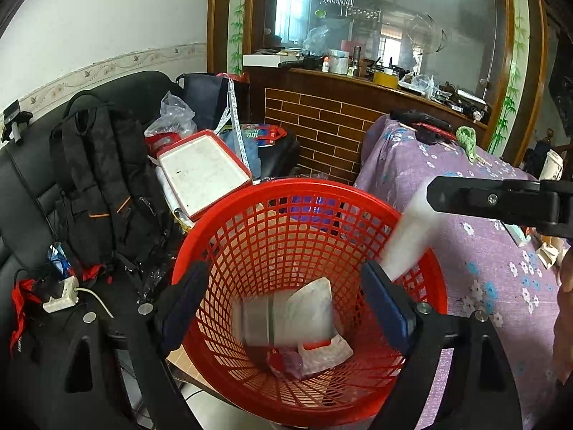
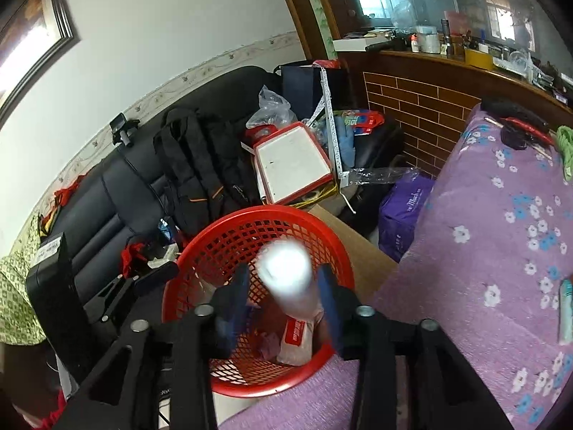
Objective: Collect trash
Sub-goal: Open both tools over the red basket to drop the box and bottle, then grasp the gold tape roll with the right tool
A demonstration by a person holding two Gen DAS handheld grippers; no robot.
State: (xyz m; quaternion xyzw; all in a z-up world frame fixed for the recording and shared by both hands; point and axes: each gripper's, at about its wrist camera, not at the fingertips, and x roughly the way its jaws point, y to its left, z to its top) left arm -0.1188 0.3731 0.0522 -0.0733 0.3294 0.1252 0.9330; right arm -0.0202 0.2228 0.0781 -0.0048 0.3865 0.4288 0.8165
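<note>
My right gripper (image 2: 283, 301) sits in the lower middle of the right wrist view, directly over the mouth of the red plastic lattice waste basket (image 1: 250, 208). A blurred white cylindrical tube (image 2: 286, 272) lies between its blue pads (image 2: 331, 299), long axis running forward along the fingers and tilted down toward the basket. I cannot tell whether the pads are clamped on the tube or have let it go; the blur suggests it may be dropping.

In the left wrist view the same white tube (image 1: 408, 236) crosses the basket's right rim on a steep slant, lower end inside the rim. My left gripper (image 1: 286, 308) is spread wide with nothing between its pads, aimed into the basket from the bottom of the frame.

So the tube is already above the opening, right hand nearest. I judge the coming move needs only release and a straight fall.

Inside the basket lie a white wrapper with a red label (image 2: 297, 337) bearing unreadable characters and a white flat packet (image 1: 311, 308). A purple pack (image 2: 404, 208) at centre right of the right view reads "Much". The purple flowered cloth (image 2: 483, 251) lies just beside the basket.
</note>
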